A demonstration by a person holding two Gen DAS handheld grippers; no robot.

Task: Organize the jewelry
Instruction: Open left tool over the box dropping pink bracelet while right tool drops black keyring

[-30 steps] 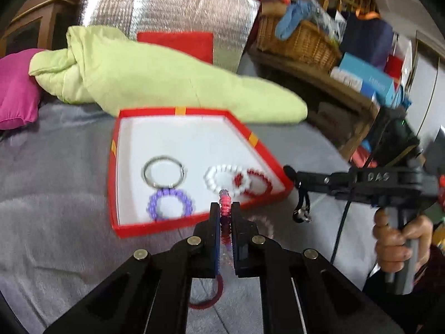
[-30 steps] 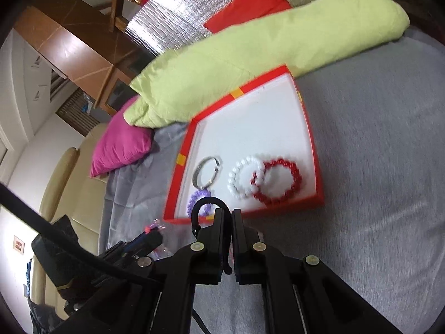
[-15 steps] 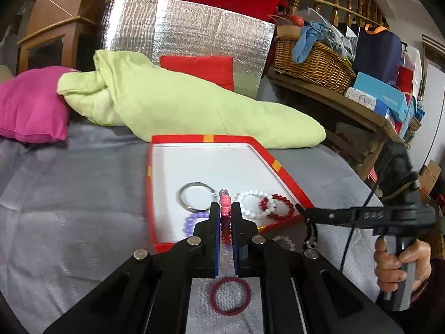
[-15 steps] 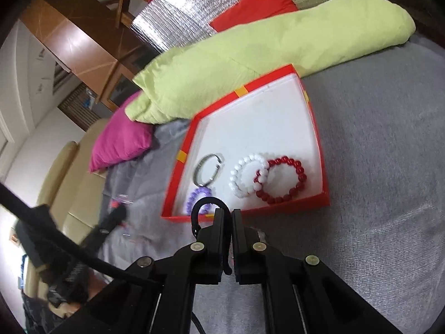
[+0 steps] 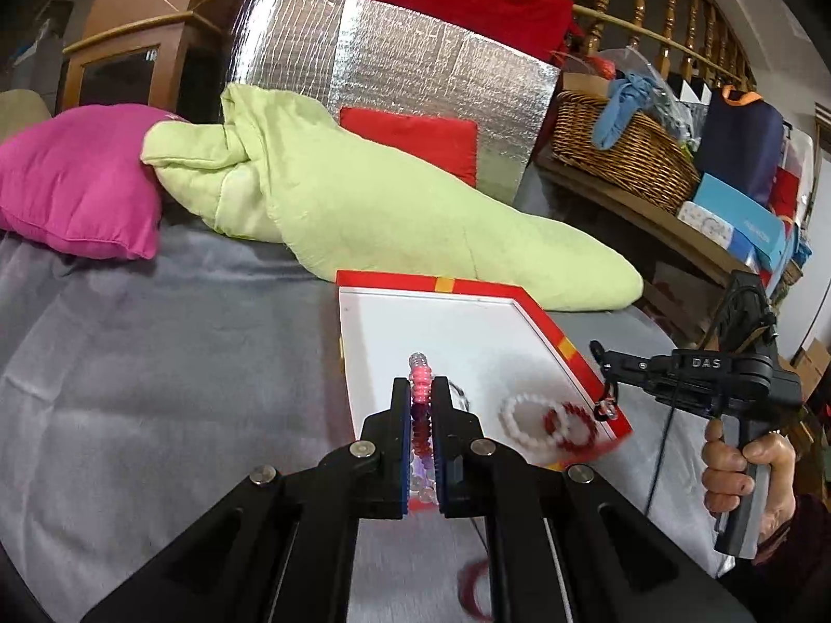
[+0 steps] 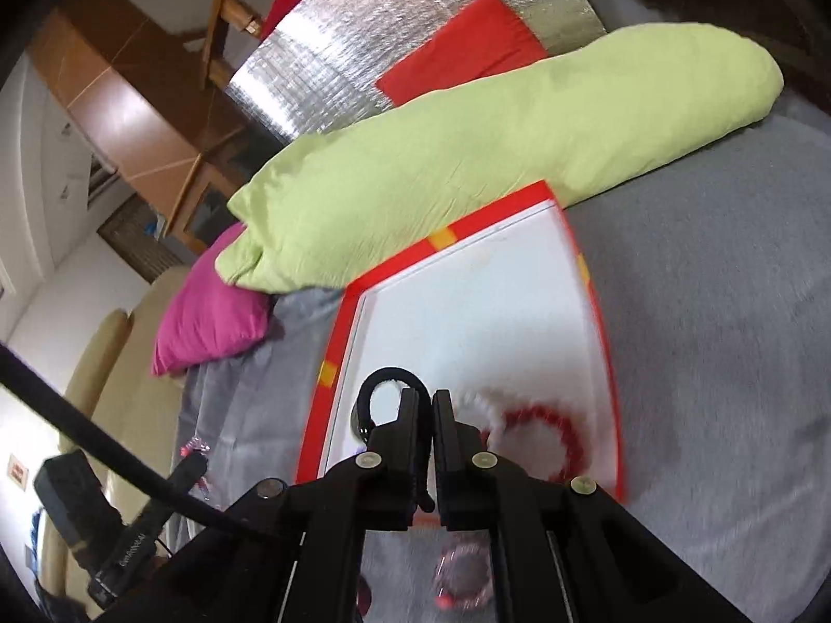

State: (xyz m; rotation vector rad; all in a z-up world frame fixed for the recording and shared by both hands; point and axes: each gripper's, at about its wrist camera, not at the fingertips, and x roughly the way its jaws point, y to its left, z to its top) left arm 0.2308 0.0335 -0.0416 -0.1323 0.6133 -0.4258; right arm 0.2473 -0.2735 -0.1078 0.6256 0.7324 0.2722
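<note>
"DAS" reads on the right gripper [image 5: 597,350], whose fingers pinch a black cord bracelet [image 6: 387,389] over the red-rimmed tray [image 5: 545,324] holding one white [image 5: 522,418] and one red bead bracelet [image 5: 568,423], while the left gripper [image 5: 420,389] clamps a pink bead bracelet [image 5: 419,379].

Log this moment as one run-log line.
left tongs: shut on pink bead bracelet | right tongs: shut on black cord bracelet | red tray: white bracelet, red bracelet inside
</note>
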